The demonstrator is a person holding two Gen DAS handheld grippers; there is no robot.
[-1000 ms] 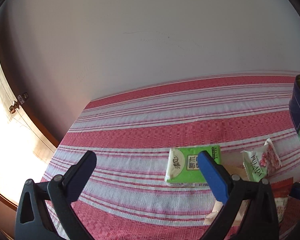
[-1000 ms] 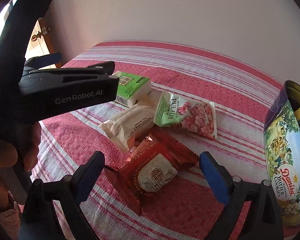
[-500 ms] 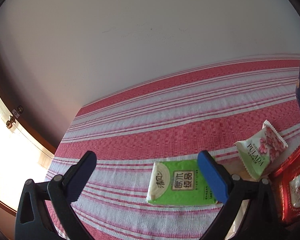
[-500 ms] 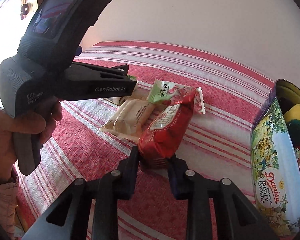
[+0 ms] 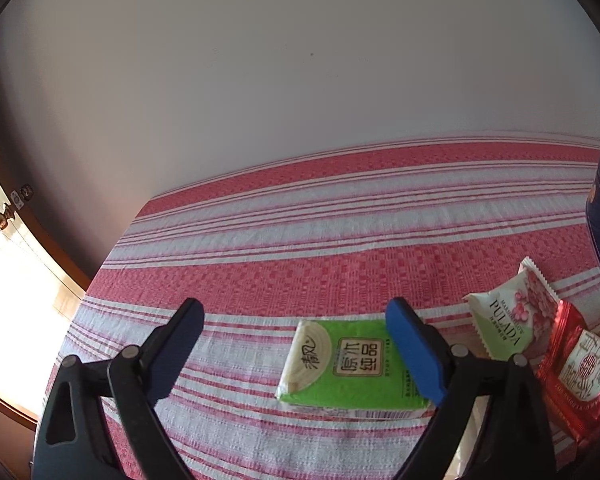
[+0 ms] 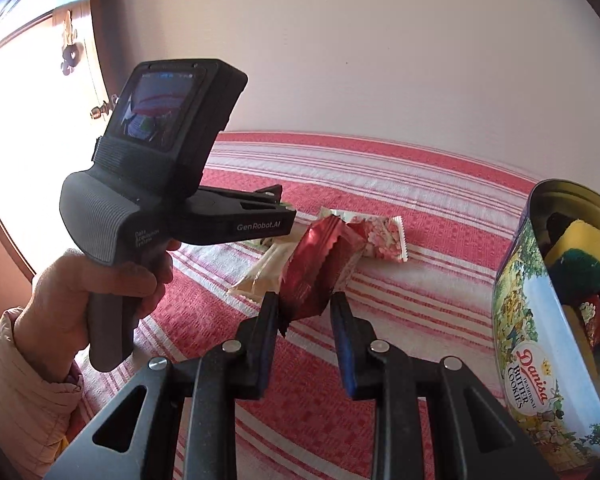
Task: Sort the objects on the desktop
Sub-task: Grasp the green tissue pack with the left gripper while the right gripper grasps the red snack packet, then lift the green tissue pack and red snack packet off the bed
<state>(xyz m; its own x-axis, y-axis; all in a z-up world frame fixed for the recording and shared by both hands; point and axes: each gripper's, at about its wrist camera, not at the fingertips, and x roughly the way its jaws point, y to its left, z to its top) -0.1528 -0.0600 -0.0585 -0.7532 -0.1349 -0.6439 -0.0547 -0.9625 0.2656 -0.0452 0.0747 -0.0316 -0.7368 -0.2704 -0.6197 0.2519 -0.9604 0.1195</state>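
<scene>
Lifted since a moment ago, the red snack packet (image 6: pixel 314 268) is now hanging above the striped tablecloth (image 6: pixel 400 280), and we are pinching its lower end between the narrowed fingers of our right gripper (image 6: pixel 305 312), near the open cookie tin (image 6: pixel 540 344) holding a yellow sponge (image 6: pixel 580 252). We are holding our left gripper (image 5: pixel 296 344) with fingers spread wide over the green tissue pack (image 5: pixel 340 364), beside the flowered candy bag (image 5: pixel 512 316).

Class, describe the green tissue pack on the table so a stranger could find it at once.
Start at the red-and-white striped tablecloth. Beside the cluster of snack wrappers lies the green tissue pack, flat, partly behind the left gripper's blue finger. Unlike the pale PULADA packet, it is a bright green block with a cream end.
</scene>
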